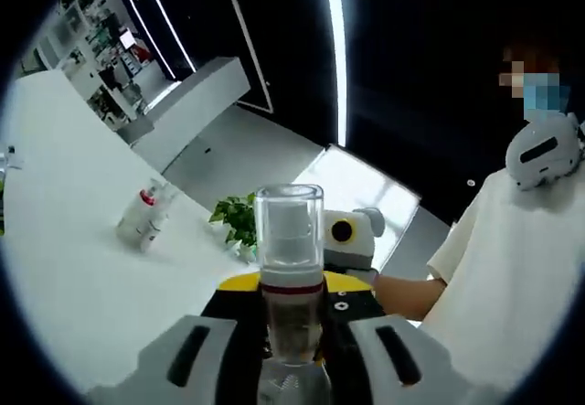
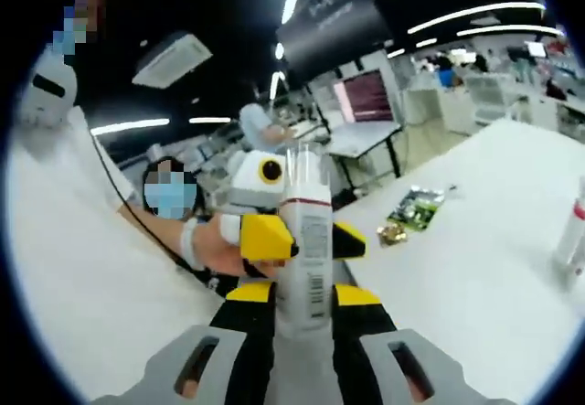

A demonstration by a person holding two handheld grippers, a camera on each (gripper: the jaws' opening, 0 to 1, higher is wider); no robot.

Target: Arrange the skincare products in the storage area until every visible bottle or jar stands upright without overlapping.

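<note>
Bottle [image 1: 291,282] with clear cap clenched between both hand-held grippers, left [image 1: 291,355] and right [image 2: 303,318]; we should lower it upright onto the worktop [image 1: 82,277], clear of the lying bottle [image 1: 146,215].

The bottle [image 1: 290,268] at frame centre had a clear, glossy plastic cap [image 1: 289,229]. The table [image 1: 64,268] at lower left looked smooth, matt white. The right view's central bottle [image 2: 304,250] looked white, smooth plastic, slightly glossy.

White table [image 1: 64,268] under a dark ceiling with strip lights [image 1: 336,48].
</note>
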